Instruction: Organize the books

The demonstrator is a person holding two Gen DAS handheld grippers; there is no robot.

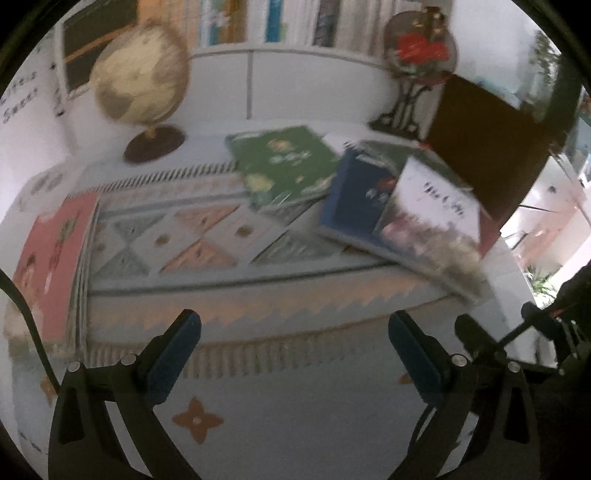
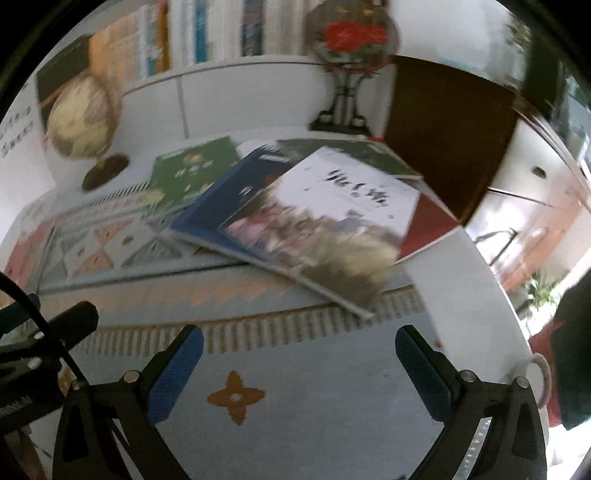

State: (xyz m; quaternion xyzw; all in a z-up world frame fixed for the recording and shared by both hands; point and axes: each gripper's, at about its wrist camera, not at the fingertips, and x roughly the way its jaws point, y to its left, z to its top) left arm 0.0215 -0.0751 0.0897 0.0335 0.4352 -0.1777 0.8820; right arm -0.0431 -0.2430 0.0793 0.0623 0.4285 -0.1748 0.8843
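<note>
Several books lie loose on a patterned cloth (image 1: 192,236). A green book (image 1: 280,166) (image 2: 192,173) lies at the back. A blue book (image 1: 354,195) (image 2: 225,199) overlaps a white-covered book (image 1: 432,221) (image 2: 325,218), with a red book (image 2: 428,221) under them at the right. A pink book (image 1: 51,254) tops a stack at the left edge. My left gripper (image 1: 295,354) hangs open over the cloth's front fringe, nothing between its fingers. Just as wide open and empty, my right gripper (image 2: 299,365) hovers in front of the white book.
A globe (image 1: 140,81) (image 2: 81,118) stands at the back left. A round ornament on a black stand (image 1: 417,51) (image 2: 351,37) stands at the back right beside a dark brown board (image 1: 487,144) (image 2: 443,129). A shelf of upright books (image 2: 199,33) runs behind.
</note>
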